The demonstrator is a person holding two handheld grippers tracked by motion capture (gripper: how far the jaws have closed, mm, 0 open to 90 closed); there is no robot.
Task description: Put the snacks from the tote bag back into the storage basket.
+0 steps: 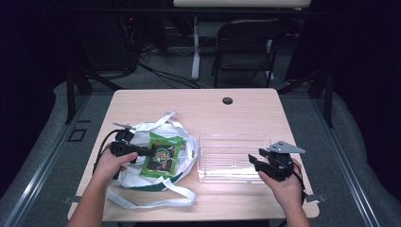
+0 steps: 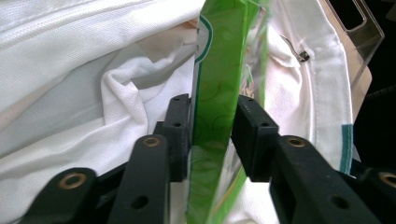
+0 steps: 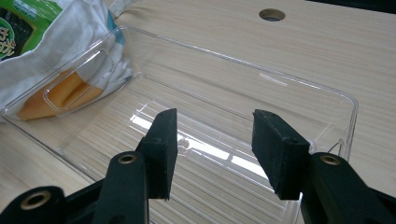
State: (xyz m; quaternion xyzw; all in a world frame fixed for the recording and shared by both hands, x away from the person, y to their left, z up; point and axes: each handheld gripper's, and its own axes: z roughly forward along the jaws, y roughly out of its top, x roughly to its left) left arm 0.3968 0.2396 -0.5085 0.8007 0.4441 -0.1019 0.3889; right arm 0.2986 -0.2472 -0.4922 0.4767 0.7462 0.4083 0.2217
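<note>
On the left, the left hand-held gripper (image 1: pixel 147 152) is clamping the edge of the green snack packet (image 1: pixel 162 155), which is lying on the white cloth bag (image 1: pixel 137 177) on the surface (image 1: pixel 236 113); in the left gripper view its pads are pressing the packet (image 2: pixel 215 93) from both sides. The pick-up step seems to be in hand. Next, the packet likely needs lifting clear of the bag and carrying right to the clear plastic tray (image 1: pixel 231 158). There the right hand-held gripper (image 1: pixel 254 161) is hovering with jaws apart, holding nothing.

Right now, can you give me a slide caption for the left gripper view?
Left gripper fingers pinch the edge of a green printed snack packet over the white fabric tote bag.
</note>
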